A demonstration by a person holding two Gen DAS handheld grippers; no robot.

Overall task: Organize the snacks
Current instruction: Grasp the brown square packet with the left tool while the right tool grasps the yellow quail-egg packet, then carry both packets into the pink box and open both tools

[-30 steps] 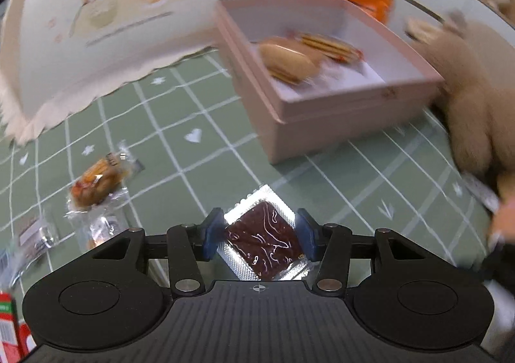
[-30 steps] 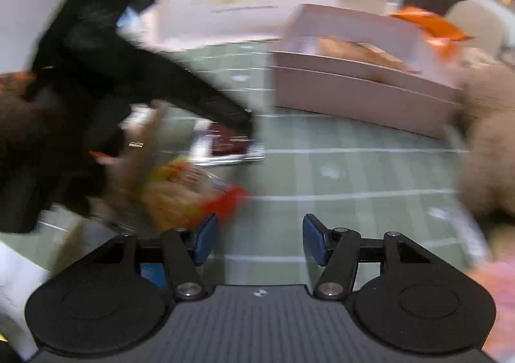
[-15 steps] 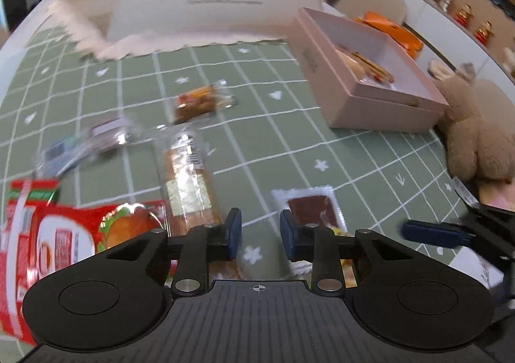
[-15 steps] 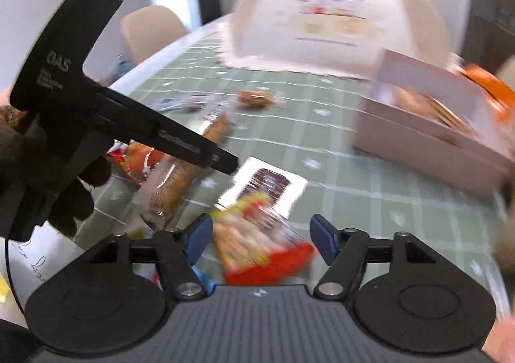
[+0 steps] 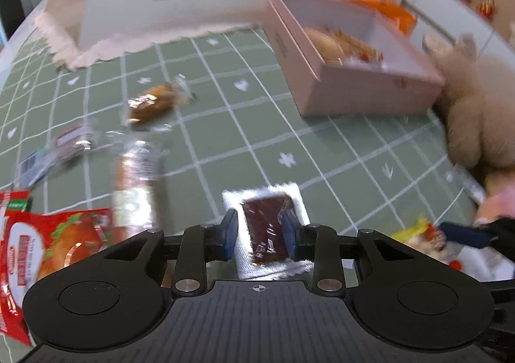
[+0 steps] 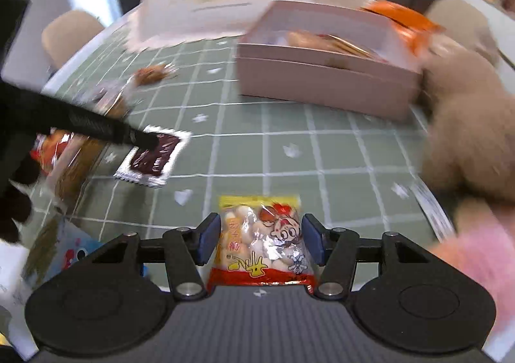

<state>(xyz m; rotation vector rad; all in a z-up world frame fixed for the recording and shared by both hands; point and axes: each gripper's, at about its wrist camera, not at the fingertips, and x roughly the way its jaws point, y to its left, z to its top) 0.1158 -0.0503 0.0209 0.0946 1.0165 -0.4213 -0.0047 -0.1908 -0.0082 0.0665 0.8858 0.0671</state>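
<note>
We see the left tool (image 5: 260, 235) with its blue pads set either side of the dark brown snack packet (image 5: 267, 231), which lies on the green checked counter (image 5: 322, 150); the pads look pressed to the packet's dark centre, though blur leaves contact uncertain. The right tool (image 6: 260, 242) is spread wide around the yellow-and-red cartoon snack bag (image 6: 262, 243), small gaps visible at both pads. The pink box (image 5: 347, 73) sits far right on the counter, open, with wrapped biscuits inside. Left of the brown packet lie a long wrapped bar (image 5: 136, 182), a red pouch (image 5: 48, 247) and a small wrapped cake (image 5: 154, 102). A plush bear (image 5: 476, 105) sits right of the box.
</note>
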